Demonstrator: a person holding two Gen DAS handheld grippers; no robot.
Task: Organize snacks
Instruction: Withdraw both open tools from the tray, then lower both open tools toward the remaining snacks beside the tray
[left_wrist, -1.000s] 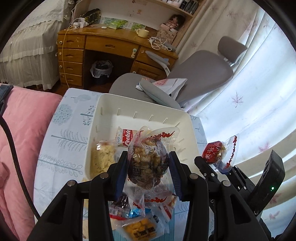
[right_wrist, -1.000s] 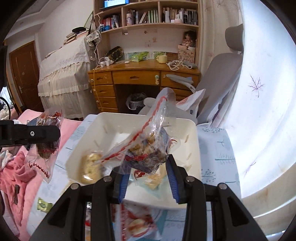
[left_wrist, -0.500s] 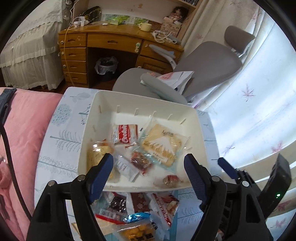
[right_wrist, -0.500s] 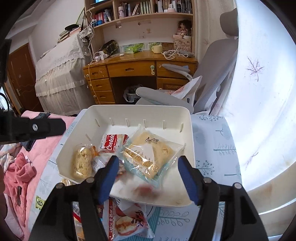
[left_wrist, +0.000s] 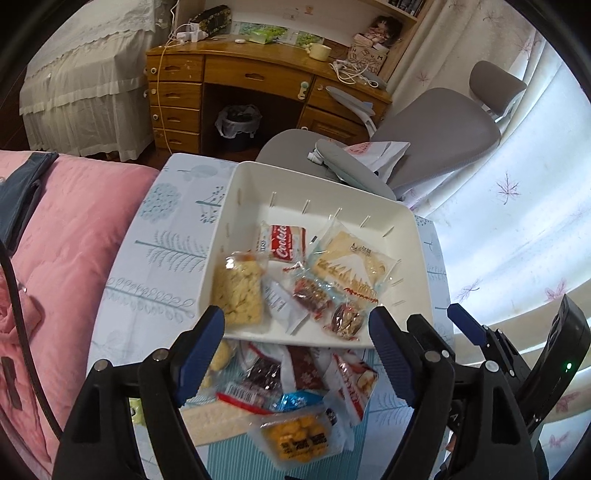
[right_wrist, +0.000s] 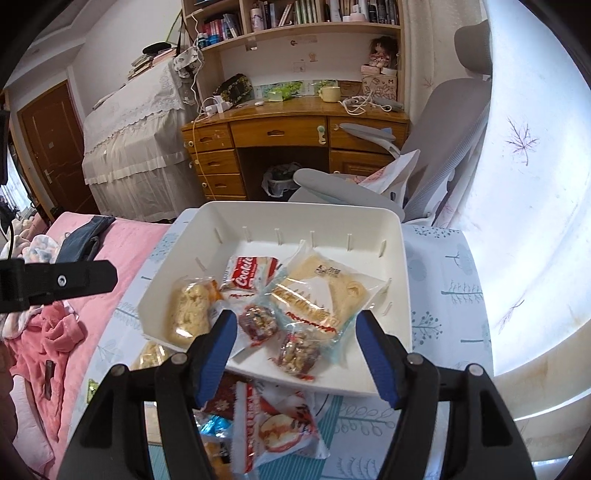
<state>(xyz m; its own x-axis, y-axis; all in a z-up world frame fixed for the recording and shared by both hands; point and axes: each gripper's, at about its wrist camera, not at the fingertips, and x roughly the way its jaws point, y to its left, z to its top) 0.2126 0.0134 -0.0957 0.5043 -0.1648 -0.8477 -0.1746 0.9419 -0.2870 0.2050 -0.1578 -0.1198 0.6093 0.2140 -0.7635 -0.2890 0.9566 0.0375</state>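
Both claws are wide and empty: my left claw (left_wrist: 297, 354) and right claw (right_wrist: 295, 354) hang side by side over the near rim of the white tray (left_wrist: 413, 236), nothing between the blue pads. Tray sits on the table (left_wrist: 159, 258) just ahead of both claws, and holds six packs: red cookie pack (left_wrist: 286, 243) at the far side, big flat cake pack (left_wrist: 354, 266) ahead-right, pale puffed bar (left_wrist: 238, 291) ahead-left, a white sachet, two small nut packs (right_wrist: 258, 323) nearest the rim. Loose pile waits below and behind the claw tips, on the table against the tray's near wall: orange snack bag (left_wrist: 299, 437), blue wrapper (left_wrist: 295, 400), red-white pastry pack (right_wrist: 277, 428), dark packs partly tucked under the rim. Judgement: roughly half sorted, next is a pick from the pile. Risks: film is crinkly and slick, so a pinch on a loose corner could slip or tear. Packs overlap, so closing on one may drag a neighbour along. Some sit under the tray lip, and a pad coming in low could catch the rim and shove or tip the tray. Claws are close together, so both diving at once could clash.
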